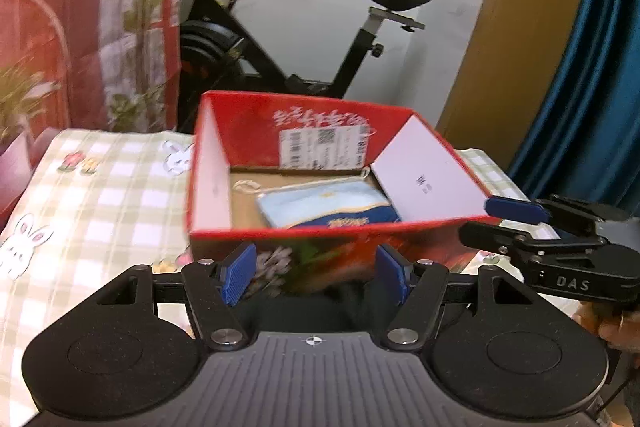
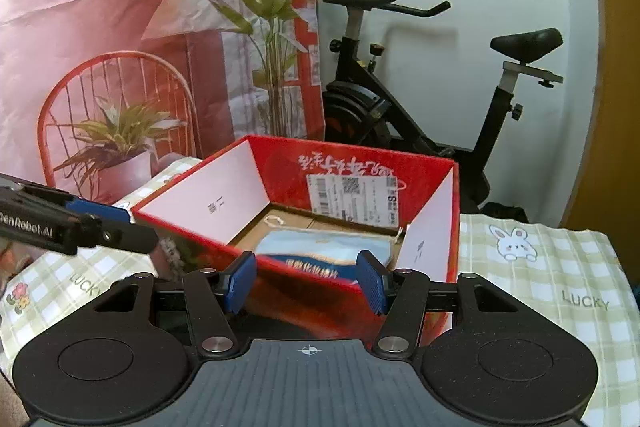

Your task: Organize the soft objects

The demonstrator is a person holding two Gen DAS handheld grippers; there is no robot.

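Observation:
A red cardboard box (image 1: pixel 304 232) with its flaps folded up stands on a checked rabbit-print cloth (image 1: pixel 100 195). Inside it lies a soft pouch (image 1: pixel 320 205), light blue with a dark blue band. In the left wrist view my left gripper (image 1: pixel 316 275) is open just in front of the box's near wall, with nothing between its blue pads. My right gripper (image 1: pixel 474 221) reaches in by the box's near right corner. In the right wrist view the box (image 2: pixel 352 159) and the pouch (image 2: pixel 320 247) lie straight ahead. There my right gripper (image 2: pixel 306 281) is open and empty at the near rim, and my left gripper (image 2: pixel 142 227) shows at the left.
A black exercise bike (image 2: pixel 400 115) stands against the white wall behind the box. A red backdrop printed with plants and a chair (image 2: pixel 120 47) hangs at the left. A blue curtain (image 1: pixel 592 47) and a wooden door (image 1: pixel 520 27) are at the right. A hand (image 1: pixel 616 327) holds the right gripper.

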